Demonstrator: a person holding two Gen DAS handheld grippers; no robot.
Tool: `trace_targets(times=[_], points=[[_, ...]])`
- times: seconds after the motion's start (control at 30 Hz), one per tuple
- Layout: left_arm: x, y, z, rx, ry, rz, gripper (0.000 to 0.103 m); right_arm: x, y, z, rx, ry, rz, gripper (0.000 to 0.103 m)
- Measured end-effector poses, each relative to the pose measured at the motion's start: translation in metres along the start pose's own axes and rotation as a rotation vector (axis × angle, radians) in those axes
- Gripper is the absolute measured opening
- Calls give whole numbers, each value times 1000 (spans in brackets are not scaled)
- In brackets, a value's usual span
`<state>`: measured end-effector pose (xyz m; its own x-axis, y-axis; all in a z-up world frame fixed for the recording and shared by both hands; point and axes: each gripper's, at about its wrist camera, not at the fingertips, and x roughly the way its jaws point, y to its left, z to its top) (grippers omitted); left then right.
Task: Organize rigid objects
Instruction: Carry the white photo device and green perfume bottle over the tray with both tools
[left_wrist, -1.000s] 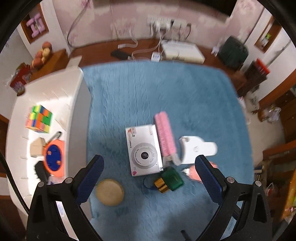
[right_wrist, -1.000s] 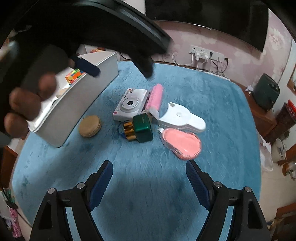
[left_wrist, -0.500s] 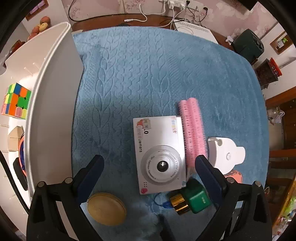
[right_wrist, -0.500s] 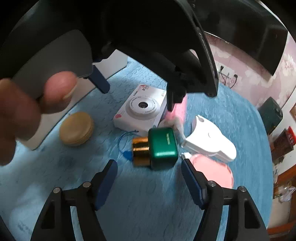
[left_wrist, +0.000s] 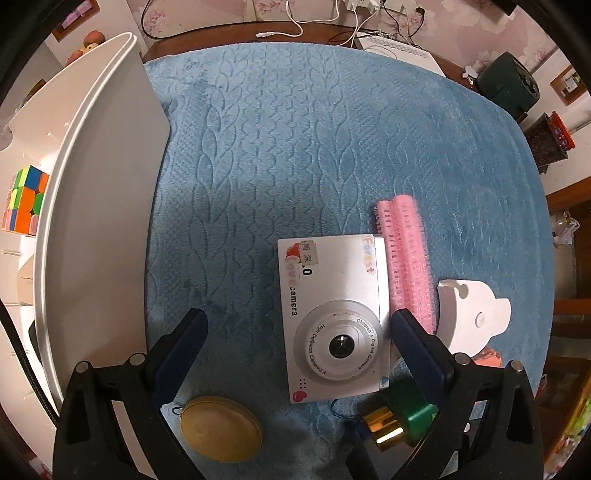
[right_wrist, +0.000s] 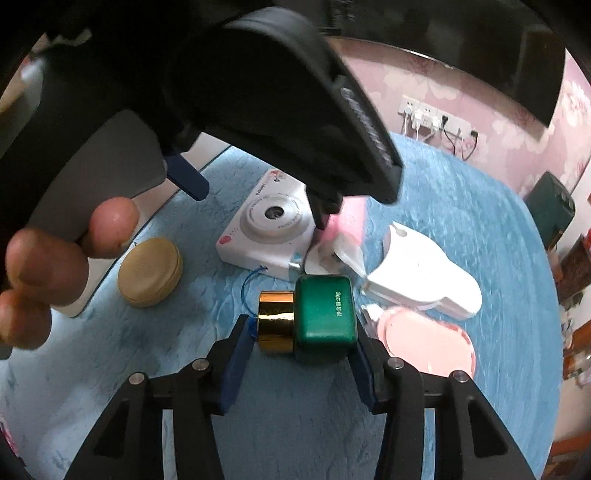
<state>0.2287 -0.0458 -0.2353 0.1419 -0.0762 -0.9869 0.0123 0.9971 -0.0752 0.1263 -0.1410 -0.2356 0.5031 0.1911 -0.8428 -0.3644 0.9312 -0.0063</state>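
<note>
Covering the bench is a blue cable-knit blanket (left_wrist: 295, 129); pink floral wallpaper, a power strip with cables (right_wrist: 436, 118) and a dark green appliance (left_wrist: 508, 86) sit behind it.

Your left tongs (left_wrist: 299, 350) hang wide open over the white toy camera (left_wrist: 332, 317), lens up, fingers either side and not touching it. Pink hair roller (left_wrist: 408, 258) lies along the camera's right edge, touching it. White plastic holder (left_wrist: 469, 314) is just right of the roller. Tan round case (left_wrist: 221, 428) lies near the left finger, beside the white bin (left_wrist: 103, 221). Inside the bin: a colour cube (left_wrist: 24, 201), cut off by the frame edge; other contents are too clipped to name.

Your right tongs (right_wrist: 295, 339) are narrowed around the green bottle with the gold cap (right_wrist: 310, 317), which lies on its side on the blanket. The right pad looks to be against the green body. The left pad sits at the cap end, and you can't tell if it's actually touching. So the grip is not confirmed.

Pink oval dish (right_wrist: 428, 339) is just right of the bottle, partly behind the right finger. Your left hand (right_wrist: 55, 266) and the left tool body block the upper left of the right wrist view, hiding most of the bin and part of the roller. In the left wrist view the bottle is half hidden behind the right finger.
</note>
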Motion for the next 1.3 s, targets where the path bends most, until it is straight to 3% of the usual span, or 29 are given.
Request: trace_targets(times=[0.4,0.47,0.5,0.57,0.7,0.8,0.83,0.93,1.1,1.3], points=[[6,-14,15,-33,15,43,99,-10,-9,-7,32,26,29,50],[5,-12,11,-26,11,64,98,-13,-11,-8,38,32,33,49],[7,-12,10,-25,13,71,98,-12,-11,-8,41,34,29,43],[13,-9,4,-11,25,103,92,-14,-12,-10,43,39,36,43],[18,-10,-3,7,16,136,90,-17,-10,-17,35,37,32,43],[16,-10,-8,1,14,111,79,-17,-9,-18,37,35,36,43],[14,-10,-11,4,18,75,65,-17,-9,-19,38,34,40,43],[6,-18,-18,53,0,118,61,-18,-8,-15,32,18,48,43],[-27,-19,-30,76,-38,75,60,-44,0,-14,6,-34,50,43],[-121,5,-55,71,-186,-30,60,-80,10,-3,7,-94,66,43]])
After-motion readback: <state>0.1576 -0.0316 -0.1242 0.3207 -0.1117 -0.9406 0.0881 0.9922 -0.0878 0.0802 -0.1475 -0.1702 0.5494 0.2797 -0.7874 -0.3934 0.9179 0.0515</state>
